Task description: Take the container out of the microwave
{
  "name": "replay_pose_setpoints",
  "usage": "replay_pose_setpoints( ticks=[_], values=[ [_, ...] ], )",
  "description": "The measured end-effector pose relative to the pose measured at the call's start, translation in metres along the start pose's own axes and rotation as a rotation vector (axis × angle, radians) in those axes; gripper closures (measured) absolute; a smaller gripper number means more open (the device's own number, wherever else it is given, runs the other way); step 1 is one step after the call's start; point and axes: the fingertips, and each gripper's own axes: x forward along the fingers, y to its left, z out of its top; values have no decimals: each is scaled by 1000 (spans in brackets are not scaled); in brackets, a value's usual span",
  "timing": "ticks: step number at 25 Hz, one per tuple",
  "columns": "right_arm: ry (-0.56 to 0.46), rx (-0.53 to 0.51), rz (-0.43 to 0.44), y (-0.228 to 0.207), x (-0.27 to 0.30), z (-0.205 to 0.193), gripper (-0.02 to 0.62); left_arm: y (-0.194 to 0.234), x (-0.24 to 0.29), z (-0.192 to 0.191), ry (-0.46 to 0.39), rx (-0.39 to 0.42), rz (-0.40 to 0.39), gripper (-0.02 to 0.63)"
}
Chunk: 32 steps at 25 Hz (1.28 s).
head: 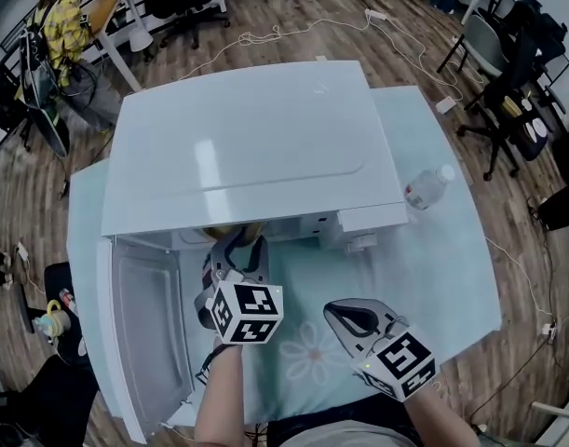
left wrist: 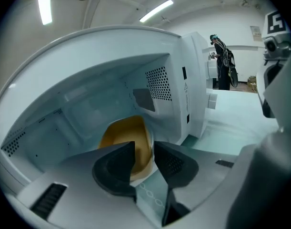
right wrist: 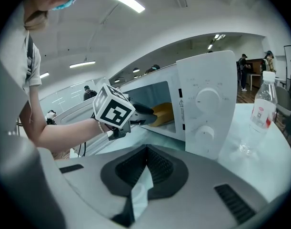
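A white microwave (head: 247,147) stands on the pale table (head: 433,277) with its door (head: 144,333) swung open to the left. Inside lies a yellow container (left wrist: 128,137), also showing as a yellow edge (head: 233,234) in the head view and beside the control panel (right wrist: 163,113) in the right gripper view. My left gripper (head: 236,242) reaches into the mouth of the cavity. Its jaws (left wrist: 144,151) stand open, with the container's near rim in line with the gap, and the pads do not press on it. My right gripper (head: 338,310) hangs over the table in front of the microwave, shut and empty (right wrist: 145,149).
A clear plastic bottle (head: 428,186) stands on the table right of the microwave, near its control panel (right wrist: 207,104). Office chairs, desks and cables lie around the table on the wooden floor. A person stands at the far left (head: 65,35).
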Motion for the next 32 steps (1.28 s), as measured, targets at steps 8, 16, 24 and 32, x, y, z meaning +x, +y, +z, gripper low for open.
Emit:
replay_pose_setpoints(
  ticks=[8, 16, 24, 32],
  values=[
    [6, 25, -13, 3, -3, -11, 586, -11, 12, -24, 111, 25, -65, 530],
    [-12, 16, -26, 6, -16, -16, 584, -43, 6, -32, 134, 26, -185, 558],
    [-108, 26, -108, -16, -50, 1, 584, -72, -13, -26, 127, -86, -266, 558],
    [-107, -16, -27, -2, -64, -8, 586, -106, -46, -20, 120, -154, -309, 565]
  ],
)
